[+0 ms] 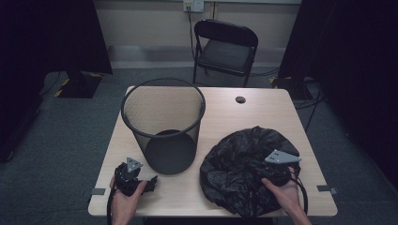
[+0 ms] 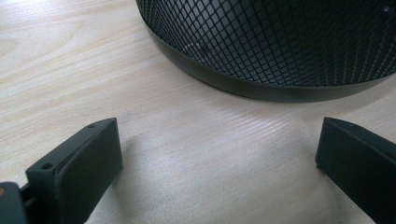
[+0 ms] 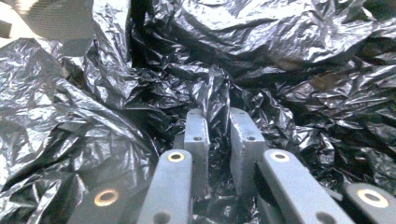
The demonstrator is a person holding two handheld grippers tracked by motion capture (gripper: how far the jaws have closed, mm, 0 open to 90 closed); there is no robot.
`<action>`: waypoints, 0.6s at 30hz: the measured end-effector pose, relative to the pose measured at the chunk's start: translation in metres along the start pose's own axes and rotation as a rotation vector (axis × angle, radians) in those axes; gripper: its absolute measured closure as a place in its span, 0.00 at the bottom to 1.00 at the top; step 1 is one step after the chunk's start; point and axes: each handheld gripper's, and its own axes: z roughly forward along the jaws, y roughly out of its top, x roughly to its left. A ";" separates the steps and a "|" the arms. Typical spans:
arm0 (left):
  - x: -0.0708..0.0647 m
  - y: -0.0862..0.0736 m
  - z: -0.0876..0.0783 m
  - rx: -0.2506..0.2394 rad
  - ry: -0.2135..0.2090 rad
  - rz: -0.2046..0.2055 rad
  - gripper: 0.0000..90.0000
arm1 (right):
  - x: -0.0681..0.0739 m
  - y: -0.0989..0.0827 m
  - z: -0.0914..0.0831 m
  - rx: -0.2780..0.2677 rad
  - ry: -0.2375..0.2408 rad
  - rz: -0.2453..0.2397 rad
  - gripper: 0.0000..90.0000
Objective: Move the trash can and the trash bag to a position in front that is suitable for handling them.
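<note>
Right gripper [image 3: 217, 126]: jaws nearly together, pinching a fold of the black bag [image 1: 239, 164] between them.
Black bag: shiny, thin, very crinkly, heaped in a round pile on the table's [image 1: 263, 112] right side, near the front edge.
Left gripper [image 2: 217, 154]: jaws wide apart, holding nothing, bare wood between them.
Mesh bin [image 1: 163, 126]: black wire, upright, just beyond the left gripper.

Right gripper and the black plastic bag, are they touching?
Touching. In the right gripper view the right gripper has its jaws nearly together with a fold of the black plastic bag pinched between them.
</note>
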 end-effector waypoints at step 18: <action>0.000 0.000 0.000 0.000 0.000 0.000 0.00 | -0.047 -0.019 -0.030 -0.023 -0.118 0.090 0.87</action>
